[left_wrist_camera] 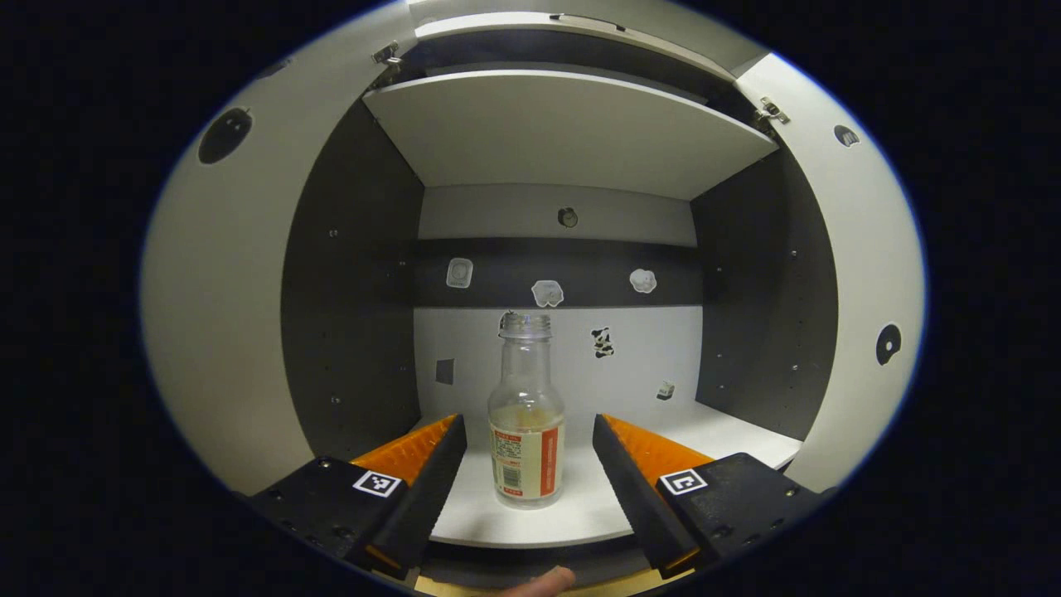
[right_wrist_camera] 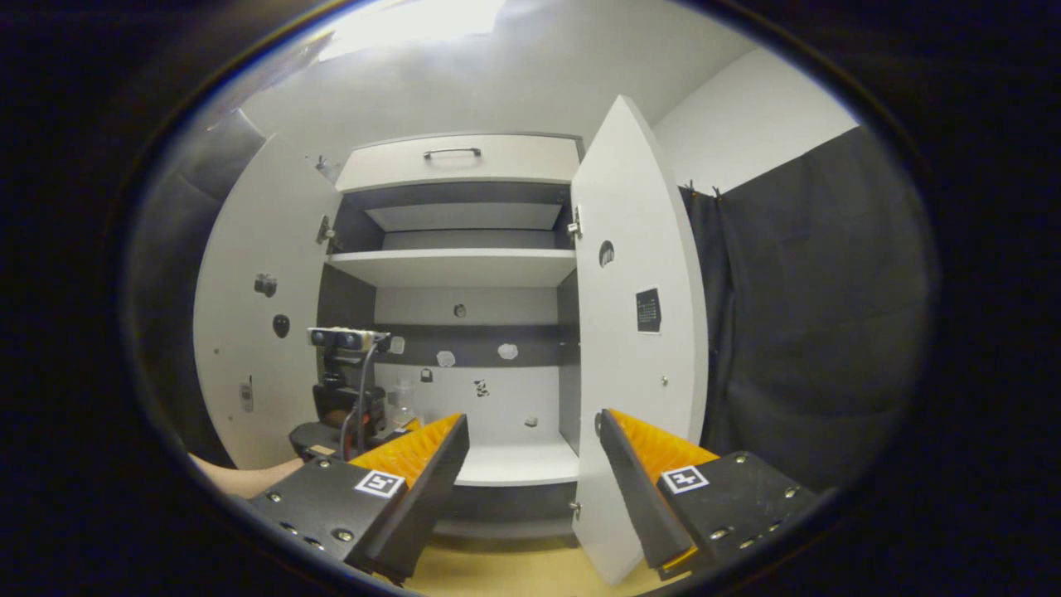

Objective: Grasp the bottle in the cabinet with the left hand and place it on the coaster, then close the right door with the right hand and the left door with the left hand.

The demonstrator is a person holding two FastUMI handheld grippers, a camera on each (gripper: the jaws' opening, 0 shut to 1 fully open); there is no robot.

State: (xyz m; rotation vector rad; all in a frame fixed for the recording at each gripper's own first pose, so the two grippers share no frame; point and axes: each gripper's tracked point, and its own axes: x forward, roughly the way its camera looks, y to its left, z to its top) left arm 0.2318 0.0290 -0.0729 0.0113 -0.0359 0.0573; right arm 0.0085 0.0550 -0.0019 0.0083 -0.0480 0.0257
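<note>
In the left gripper view, the clear glass bottle with a red-and-white label [left_wrist_camera: 526, 419] stands upright at the lower centre of the frame, on the white bottom shelf [left_wrist_camera: 713, 435] of the open grey-and-white cabinet [left_wrist_camera: 348, 274]. The left tongs [left_wrist_camera: 529, 444] are spread apart, one finger on each side of the bottle, not touching it. In the right gripper view, the right tongs [right_wrist_camera: 535, 444] are likewise apart and empty at the bottom of the frame. The white right door [right_wrist_camera: 634, 348] stands open at centre right, the white left door [right_wrist_camera: 253, 332] at left. The bottle shows faintly, probably behind the other gripper at lower left.
</note>
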